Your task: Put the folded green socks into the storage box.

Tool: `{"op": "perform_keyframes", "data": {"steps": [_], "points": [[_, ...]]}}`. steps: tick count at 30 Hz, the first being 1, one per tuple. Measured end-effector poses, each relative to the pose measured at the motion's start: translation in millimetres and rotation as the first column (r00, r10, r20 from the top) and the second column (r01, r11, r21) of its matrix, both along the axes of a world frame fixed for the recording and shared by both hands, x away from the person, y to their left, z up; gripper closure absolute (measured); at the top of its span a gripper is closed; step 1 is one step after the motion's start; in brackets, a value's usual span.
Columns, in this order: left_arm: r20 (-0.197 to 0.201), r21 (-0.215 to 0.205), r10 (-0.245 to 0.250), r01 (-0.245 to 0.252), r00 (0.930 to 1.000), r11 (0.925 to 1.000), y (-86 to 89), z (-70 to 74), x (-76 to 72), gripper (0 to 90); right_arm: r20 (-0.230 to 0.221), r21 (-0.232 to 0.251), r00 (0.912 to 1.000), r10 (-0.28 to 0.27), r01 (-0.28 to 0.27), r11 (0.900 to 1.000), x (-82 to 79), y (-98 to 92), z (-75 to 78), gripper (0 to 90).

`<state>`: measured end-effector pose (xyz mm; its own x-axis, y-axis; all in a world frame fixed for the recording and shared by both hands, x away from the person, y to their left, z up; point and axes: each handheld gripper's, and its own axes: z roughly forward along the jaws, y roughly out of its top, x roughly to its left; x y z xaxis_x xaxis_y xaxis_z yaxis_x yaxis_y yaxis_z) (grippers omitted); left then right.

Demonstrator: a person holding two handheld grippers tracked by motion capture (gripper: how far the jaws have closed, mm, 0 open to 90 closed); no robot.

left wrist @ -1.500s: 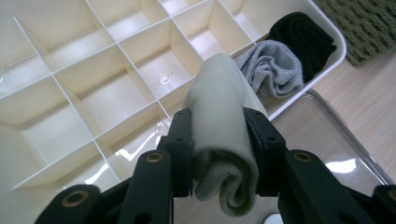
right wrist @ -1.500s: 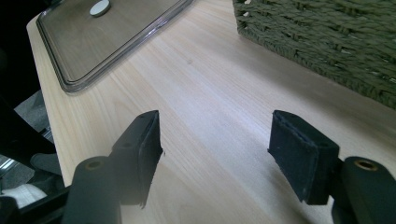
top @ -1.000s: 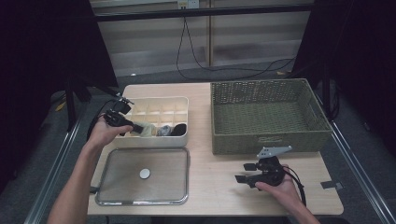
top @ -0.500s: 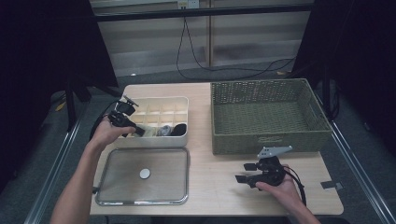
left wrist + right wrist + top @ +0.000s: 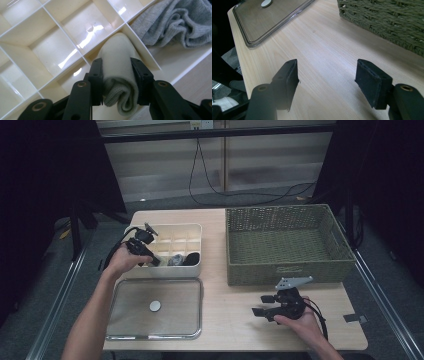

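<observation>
High view: left gripper (image 5: pixel 145 251) at near-left corner of cream divided box (image 5: pixel 192 230) on wooden table (image 5: pixel 225 320); right gripper (image 5: pixel 267 304) resting near table's front edge, below green woven basket (image 5: pixel 282 245); clear lid (image 5: pixel 125 320) flat in front of box.

Left gripper view: jaws clamped on rolled cream sock (image 5: pixel 117 75), tip entering a compartment; grey sock (image 5: pixel 175 22) in neighbouring cell. Best lowered squarely between dividers, released only once seated.

Right gripper view: jaws apart, nothing between, above bare tabletop.
</observation>
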<state>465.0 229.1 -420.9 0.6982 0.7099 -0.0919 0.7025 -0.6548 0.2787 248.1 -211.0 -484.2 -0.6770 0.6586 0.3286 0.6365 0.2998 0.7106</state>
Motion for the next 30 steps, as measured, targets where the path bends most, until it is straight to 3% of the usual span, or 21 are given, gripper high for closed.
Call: {"op": "perform_keyframes", "data": {"steps": [6,8,20,24,30], "points": [[0.007,0.023,-0.026,0.026,0.9996,0.9994,-6.0,-1.3,1.7,64.9,-0.014,-0.015,0.9999,0.005,-0.005,1.000,0.4,0.9,-1.0,34.5],[-0.001,0.001,-0.006,0.006,1.0000,1.0000,-7.1,-3.6,2.8,65.3,-0.014,-0.013,0.9999,0.005,-0.005,1.000,1.0,0.8,-1.4,34.5],[-0.042,0.005,-0.001,0.001,0.9991,1.0000,-13.2,-18.5,9.9,67.4,-0.019,-0.015,0.9997,0.014,-0.014,1.000,0.6,1.8,-1.7,34.4],[-0.032,0.052,-0.001,0.003,0.9995,0.9987,-18.7,-19.7,9.9,67.7,-0.020,-0.015,0.9997,0.014,-0.014,1.000,0.7,1.8,-1.8,34.4],[-0.063,0.098,-0.024,0.030,0.9977,0.9947,-26.5,-22.6,12.9,68.0,-0.017,-0.016,0.9995,0.027,-0.027,1.000,-1.2,1.6,-0.3,34.7]]}}
